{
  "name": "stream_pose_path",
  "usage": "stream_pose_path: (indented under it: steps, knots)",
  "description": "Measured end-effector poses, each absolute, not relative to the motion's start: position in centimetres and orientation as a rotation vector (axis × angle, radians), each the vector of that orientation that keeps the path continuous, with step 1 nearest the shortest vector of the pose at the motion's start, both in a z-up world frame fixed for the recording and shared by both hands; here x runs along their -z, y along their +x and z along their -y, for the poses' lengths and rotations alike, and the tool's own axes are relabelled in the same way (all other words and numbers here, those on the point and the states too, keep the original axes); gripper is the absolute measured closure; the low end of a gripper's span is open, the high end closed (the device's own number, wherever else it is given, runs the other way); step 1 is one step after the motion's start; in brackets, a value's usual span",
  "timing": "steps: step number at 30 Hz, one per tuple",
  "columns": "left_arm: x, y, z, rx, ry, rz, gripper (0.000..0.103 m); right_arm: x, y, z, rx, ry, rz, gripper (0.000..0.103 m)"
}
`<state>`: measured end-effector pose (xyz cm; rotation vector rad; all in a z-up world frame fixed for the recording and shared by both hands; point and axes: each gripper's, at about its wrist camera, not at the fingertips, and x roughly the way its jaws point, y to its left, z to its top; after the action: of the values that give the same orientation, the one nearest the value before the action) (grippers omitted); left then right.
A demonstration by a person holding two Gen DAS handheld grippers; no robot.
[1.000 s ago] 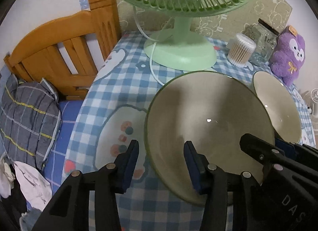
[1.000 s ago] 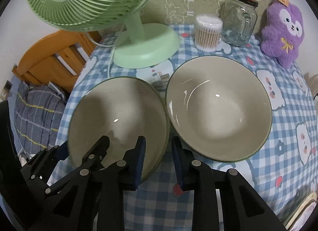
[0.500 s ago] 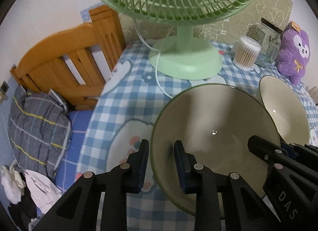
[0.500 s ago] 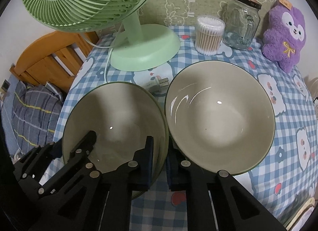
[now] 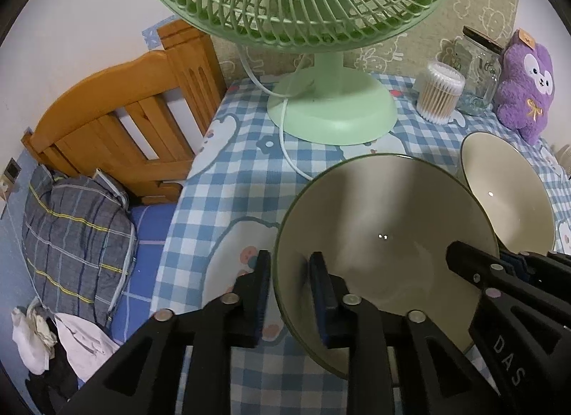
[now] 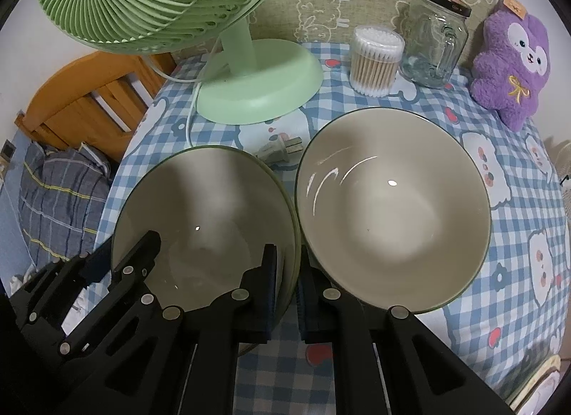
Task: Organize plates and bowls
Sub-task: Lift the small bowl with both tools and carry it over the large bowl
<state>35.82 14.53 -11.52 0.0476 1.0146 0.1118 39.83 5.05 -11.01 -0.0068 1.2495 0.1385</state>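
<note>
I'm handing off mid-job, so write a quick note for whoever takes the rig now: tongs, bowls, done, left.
Left tongs: shut on the left bowl, gripping its left rim.
Right tongs: shut on the same bowl's right rim.
Right bowl: free on the checked tablecloth, beside the held one.
Done: left bowl gripped from both sides.
Left: probably nest it into the right bowl; nothing stacked yet.

Both grippers clamped, one on each side of the same bowl.

Left gripper (image 5: 291, 293): jaws narrowed onto the left rim of the near bowl (image 5: 385, 236), one blue-padded finger outside the wall, the other inside. Right gripper (image 6: 287, 290): jaws nearly together, pinching that bowl's right rim in the same inside-outside way. Both point forward and slightly down. The black frame of each gripper shows at the edge of the other's view.
</note>
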Motion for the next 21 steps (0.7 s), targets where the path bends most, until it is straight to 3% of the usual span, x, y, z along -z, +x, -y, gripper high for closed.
stream_pose_path:
  steps: [5,9,21]
  knots:
    - [11.4,35.9,-14.9,-0.116,0.024,-1.014,0.078,10.1,39.5,-5.4,-0.118,-0.049,-1.223,0.091]
    - [11.2,35.8,-14.6,-0.110,0.038,-1.013,0.089,9.6,39.3,-5.7,-0.128,-0.082,-1.207,0.091]
    - [10.7,35.3,-14.2,-0.116,0.056,-1.035,0.091,9.5,39.1,-5.3,-0.132,-0.055,-1.219,0.092]
